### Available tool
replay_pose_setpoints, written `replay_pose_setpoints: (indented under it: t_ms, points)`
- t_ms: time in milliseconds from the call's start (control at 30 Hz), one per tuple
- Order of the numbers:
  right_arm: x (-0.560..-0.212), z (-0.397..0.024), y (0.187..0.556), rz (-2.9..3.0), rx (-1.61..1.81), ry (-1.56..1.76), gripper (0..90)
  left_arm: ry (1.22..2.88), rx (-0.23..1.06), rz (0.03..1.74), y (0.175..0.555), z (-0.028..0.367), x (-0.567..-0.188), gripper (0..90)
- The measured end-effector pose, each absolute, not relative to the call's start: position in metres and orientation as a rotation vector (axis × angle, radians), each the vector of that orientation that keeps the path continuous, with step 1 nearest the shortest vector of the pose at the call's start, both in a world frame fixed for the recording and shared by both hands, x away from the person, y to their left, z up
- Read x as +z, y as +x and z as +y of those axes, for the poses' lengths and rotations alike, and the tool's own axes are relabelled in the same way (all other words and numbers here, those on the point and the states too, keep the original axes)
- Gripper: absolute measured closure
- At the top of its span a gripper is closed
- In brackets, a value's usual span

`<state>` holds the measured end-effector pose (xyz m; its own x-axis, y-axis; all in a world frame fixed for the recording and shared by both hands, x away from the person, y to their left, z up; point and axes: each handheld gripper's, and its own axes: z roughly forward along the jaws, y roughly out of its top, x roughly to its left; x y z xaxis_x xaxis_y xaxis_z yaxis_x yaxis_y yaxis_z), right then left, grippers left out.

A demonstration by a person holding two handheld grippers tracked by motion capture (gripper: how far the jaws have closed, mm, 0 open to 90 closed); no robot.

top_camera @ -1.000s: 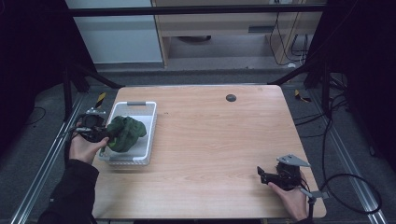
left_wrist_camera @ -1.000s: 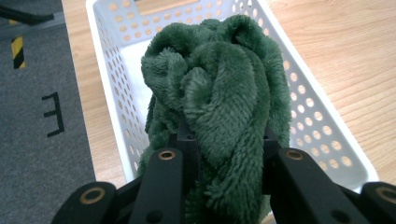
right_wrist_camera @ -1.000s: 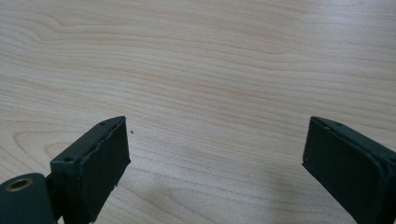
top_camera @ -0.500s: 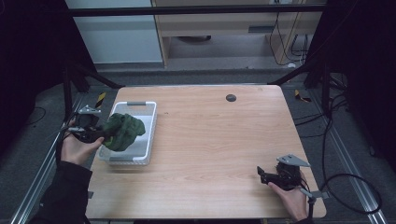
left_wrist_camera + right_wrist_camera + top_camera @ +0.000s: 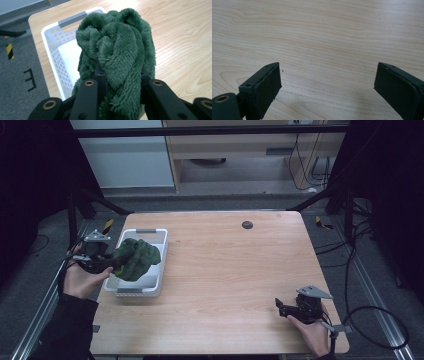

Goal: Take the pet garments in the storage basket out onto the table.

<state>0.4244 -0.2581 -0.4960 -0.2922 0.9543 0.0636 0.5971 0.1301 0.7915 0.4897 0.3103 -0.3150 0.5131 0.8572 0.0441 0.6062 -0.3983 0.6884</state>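
A: What does the left gripper (image 5: 107, 262) hold, and where?

B: Its jaws are clenched on a bunched green towel (image 5: 134, 258), which hangs above the white basket (image 5: 161, 266) at the table's (image 5: 235, 285) left edge.

A: And the right gripper (image 5: 282, 307)?

B: It rests low at the table's near right corner, jaws spread wide over bare wood, grasping nothing.

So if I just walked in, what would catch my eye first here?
Probably the fluffy dark green cloth, bunched up and clamped in the left gripper above the white perforated plastic basket at the table's left edge. The right gripper sits open over bare light wooden table, near the right corner.
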Motion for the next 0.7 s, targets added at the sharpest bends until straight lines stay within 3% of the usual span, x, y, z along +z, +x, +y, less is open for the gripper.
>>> replay_pose_setpoints:
  t_ms: [700]
  points:
    - [-0.496,-0.258,0.424,1.950,1.021,1.483,7.1,2.210,0.496,1.015,0.480,0.265,-0.301,71.4]
